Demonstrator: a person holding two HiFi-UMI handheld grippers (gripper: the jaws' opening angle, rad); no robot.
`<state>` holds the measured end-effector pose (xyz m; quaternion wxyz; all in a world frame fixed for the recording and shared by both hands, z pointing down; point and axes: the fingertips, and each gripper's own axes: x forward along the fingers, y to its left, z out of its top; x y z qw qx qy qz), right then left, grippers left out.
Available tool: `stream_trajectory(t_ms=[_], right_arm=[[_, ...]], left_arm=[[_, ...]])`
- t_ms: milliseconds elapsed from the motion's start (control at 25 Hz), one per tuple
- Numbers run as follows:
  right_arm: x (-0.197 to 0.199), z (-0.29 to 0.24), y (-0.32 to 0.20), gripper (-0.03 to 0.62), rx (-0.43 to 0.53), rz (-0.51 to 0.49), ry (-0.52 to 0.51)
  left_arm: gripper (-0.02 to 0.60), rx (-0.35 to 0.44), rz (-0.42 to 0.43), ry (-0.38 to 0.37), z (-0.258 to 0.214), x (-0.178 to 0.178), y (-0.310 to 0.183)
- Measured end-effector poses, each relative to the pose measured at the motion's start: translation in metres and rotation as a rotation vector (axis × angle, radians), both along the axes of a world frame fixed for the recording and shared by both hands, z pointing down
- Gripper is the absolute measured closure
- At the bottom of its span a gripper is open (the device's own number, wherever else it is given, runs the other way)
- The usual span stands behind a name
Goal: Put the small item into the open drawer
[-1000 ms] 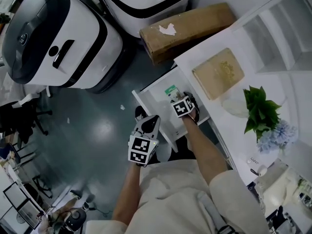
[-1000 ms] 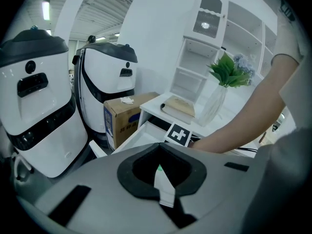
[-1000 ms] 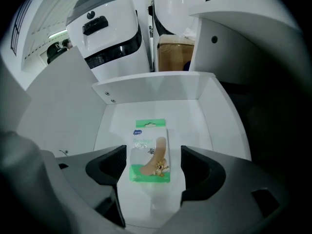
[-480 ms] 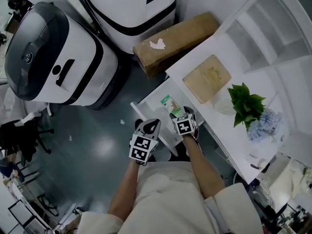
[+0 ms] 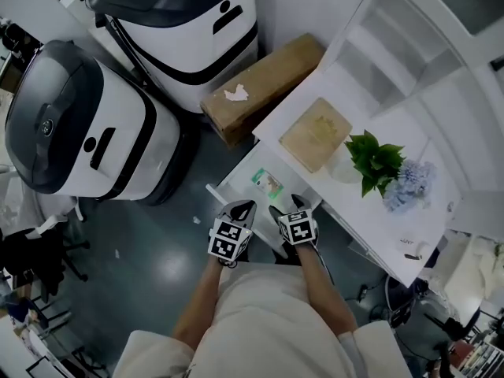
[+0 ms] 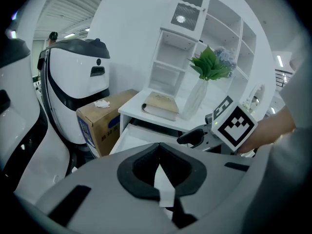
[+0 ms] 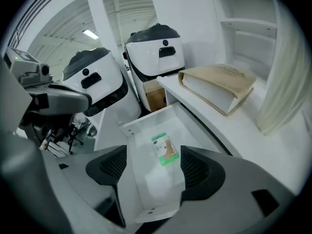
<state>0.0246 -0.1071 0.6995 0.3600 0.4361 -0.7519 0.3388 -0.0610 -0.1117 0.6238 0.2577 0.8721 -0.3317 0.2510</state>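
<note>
The small item, a green and white packet (image 5: 267,183) (image 7: 165,149), lies flat on the floor of the open white drawer (image 5: 240,187) (image 7: 146,182). My right gripper (image 5: 285,205) (image 7: 153,167) hangs at the drawer's near end, open and empty. The packet shows beyond the gap between its jaws. My left gripper (image 5: 242,207) (image 6: 159,147) is just left of it, beside the drawer's outer corner. Its jaws are together with nothing in them. The right gripper (image 6: 200,135) also shows in the left gripper view.
The drawer juts from a white table (image 5: 394,227) bearing a tan book (image 5: 315,134) and a green plant with blue flowers (image 5: 378,164). A cardboard box (image 5: 260,85) and two large white and black machines (image 5: 79,132) (image 5: 185,30) stand on the grey floor beyond.
My right gripper has drawn back from over the drawer's inside to its near end, away from the packet, which stays in the drawer. The left gripper has kept its place beside it.
</note>
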Motion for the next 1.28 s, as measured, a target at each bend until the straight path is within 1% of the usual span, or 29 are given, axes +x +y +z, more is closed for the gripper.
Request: stream_trajectory(t_ms=[120,360,440,640,720,800,920,960,1040,1280], right_arm=[[-0.001,-0.013,0.0,0.229,0.038,0.0,-0.009],[-0.007,-0.037,-0.005,0.233,0.113,0.011,-0.056],[-0.01,-0.044,-0.006,0.248,0.134,0.011,-0.074],[-0.01,-0.054,-0.008,0.344,0.162,0.023,-0.093],[-0.007,-0.055,-0.01,0.414,0.168,0.035,-0.097],[-0.004,-0.056,-0.011,0.452,0.167,0.049,-0.1],[0.0,-0.052,-0.01,0.549,0.132,0.079,-0.123],[0.001,-0.05,-0.01,0.564,0.116,0.092,-0.14],[0.003,-0.047,-0.009,0.568,0.097,0.101,-0.153],[0.004,-0.043,-0.005,0.568,0.095,0.084,-0.124]], left_arm=[[0.565,0.0,0.025,-0.005,0.003,0.002,-0.002],[0.565,0.004,0.043,-0.004,0.003,0.004,-0.007],[0.565,0.005,0.048,-0.004,0.002,0.004,-0.008],[0.565,0.005,0.055,0.0,0.002,0.005,-0.013],[0.565,0.006,0.059,0.002,0.003,0.006,-0.015],[0.565,0.002,0.063,-0.001,0.004,0.006,-0.016],[0.565,0.003,0.073,-0.002,0.004,0.007,-0.017],[0.565,0.005,0.076,-0.002,0.004,0.007,-0.018],[0.565,0.009,0.079,-0.002,0.004,0.007,-0.02],[0.565,-0.002,0.084,-0.007,0.006,0.004,-0.019]])
